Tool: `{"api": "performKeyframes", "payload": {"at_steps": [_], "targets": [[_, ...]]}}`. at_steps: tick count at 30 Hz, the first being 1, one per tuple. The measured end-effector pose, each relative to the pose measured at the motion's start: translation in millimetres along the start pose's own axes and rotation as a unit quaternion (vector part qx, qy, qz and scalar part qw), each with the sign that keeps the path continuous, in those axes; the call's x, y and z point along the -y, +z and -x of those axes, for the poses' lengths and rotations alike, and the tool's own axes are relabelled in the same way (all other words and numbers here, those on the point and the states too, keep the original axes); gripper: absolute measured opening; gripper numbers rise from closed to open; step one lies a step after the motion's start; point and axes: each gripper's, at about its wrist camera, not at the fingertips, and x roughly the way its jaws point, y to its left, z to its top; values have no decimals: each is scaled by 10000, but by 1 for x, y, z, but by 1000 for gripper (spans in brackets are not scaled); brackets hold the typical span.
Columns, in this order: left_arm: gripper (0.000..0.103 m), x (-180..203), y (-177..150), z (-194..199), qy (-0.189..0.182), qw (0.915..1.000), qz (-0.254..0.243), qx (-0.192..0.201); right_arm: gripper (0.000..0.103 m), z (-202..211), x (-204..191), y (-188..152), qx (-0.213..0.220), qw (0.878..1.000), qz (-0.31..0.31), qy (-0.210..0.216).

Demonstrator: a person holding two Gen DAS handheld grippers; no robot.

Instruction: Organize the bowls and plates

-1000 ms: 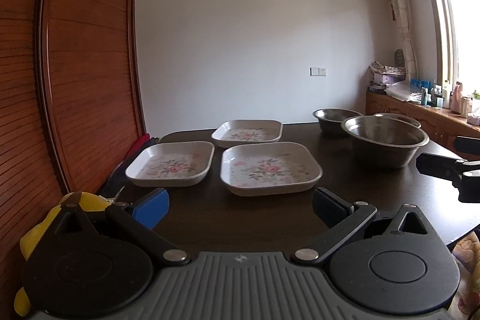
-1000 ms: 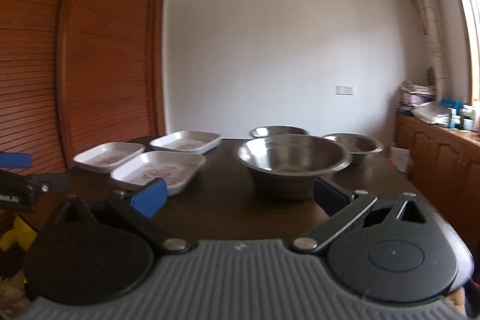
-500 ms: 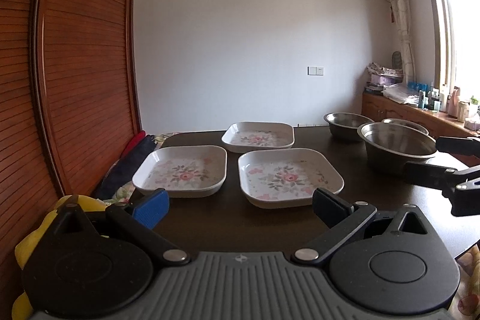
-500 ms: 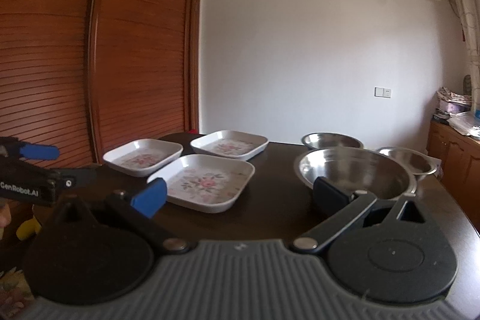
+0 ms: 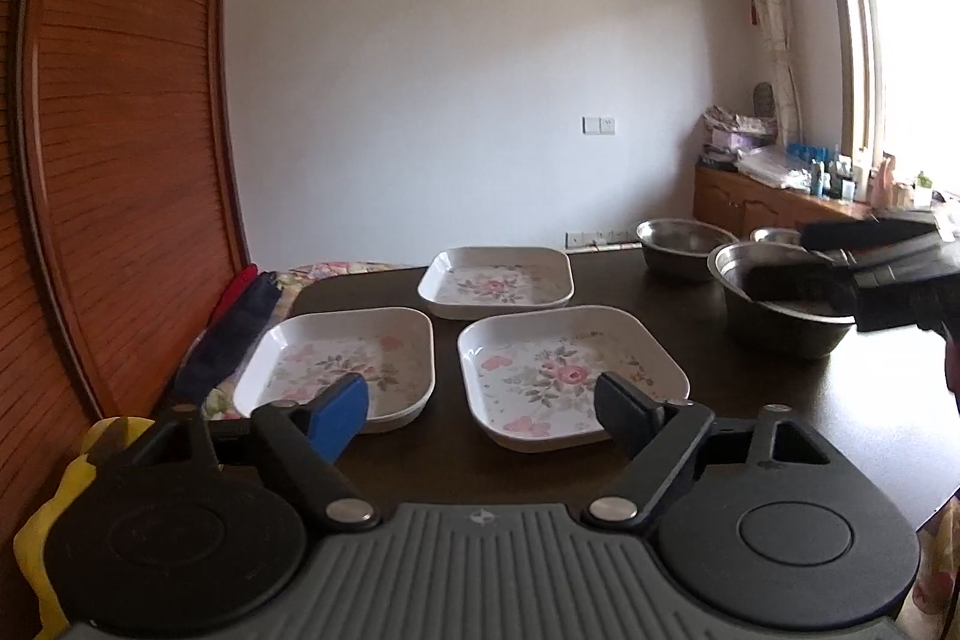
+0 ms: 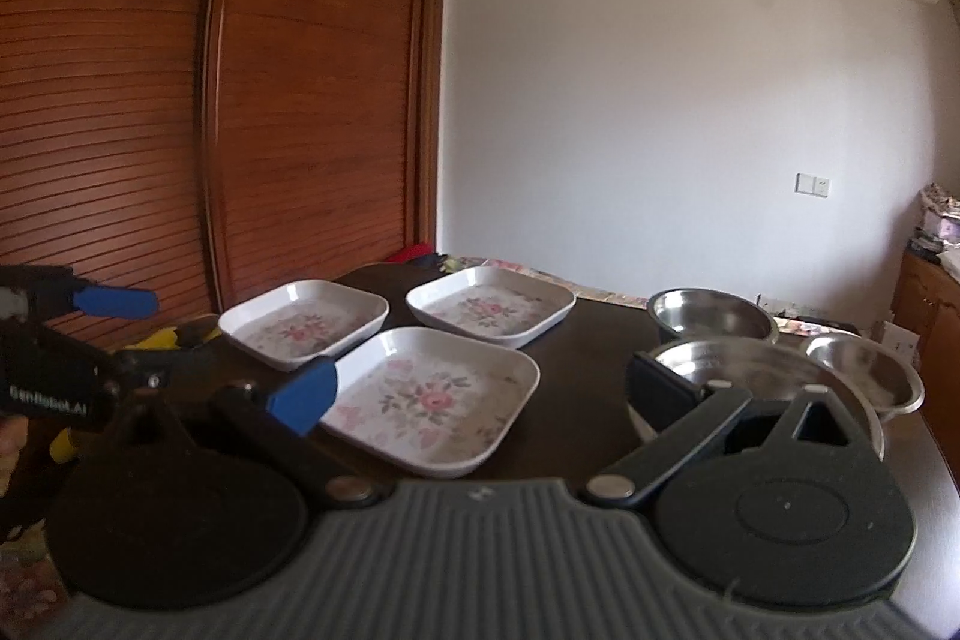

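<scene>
Plates, three of them, square and white with pink flowers, lie on the dark bench ahead of the left tool, whose fingers stand wide apart with nothing between them. In this left wrist view the near-left plate sits just past the blue fingertip, the near-right plate just past the black one, and the far plate lies beyond both, each a little apart from its neighbours. Off to the right stand the steel bowls; the big bowl is partly hidden by the right tool, which reaches across its rim without visibly touching it.

From the right wrist view, the right tool has just eased its fingers inward a little, yet they are far apart and empty. The nearest plate lies between and just beyond the fingertips. The big bowl is behind the black finger on the right, with a smaller bowl beside it and another bowl further off.

I judge the plates to be stiff, light and smooth, probably melamine or ceramic, so liable to slip or chip; a raised rim at mid-edge looks the best hold. The bowls seem light, rigid and slick; pinching the rim wall should serve, and they ought to nest.
</scene>
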Motion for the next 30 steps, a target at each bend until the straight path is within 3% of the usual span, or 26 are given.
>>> {"api": "performKeyframes", "payload": {"at_steps": [1,6,11,26,28,30], "targets": [[102,0,1,-4,-21,10000,-25,-48,90,-4,3,4,-34,10000,-16,35],[89,-2,1,-25,-36,9996,-112,-252,86,-30,16,22,-294,9992,-58,272],[82,-12,-1,-47,-308,9979,283,-499,82,-65,24,32,-631,9970,81,439],[75,-12,-5,-74,-473,9945,318,-880,78,-139,35,28,-1525,9853,483,597],[71,-13,-5,-76,-490,9941,338,-908,78,-146,37,29,-1646,9832,467,632],[61,-16,-6,-80,-552,9929,454,-953,78,-152,38,29,-1742,9815,464,644]]}}
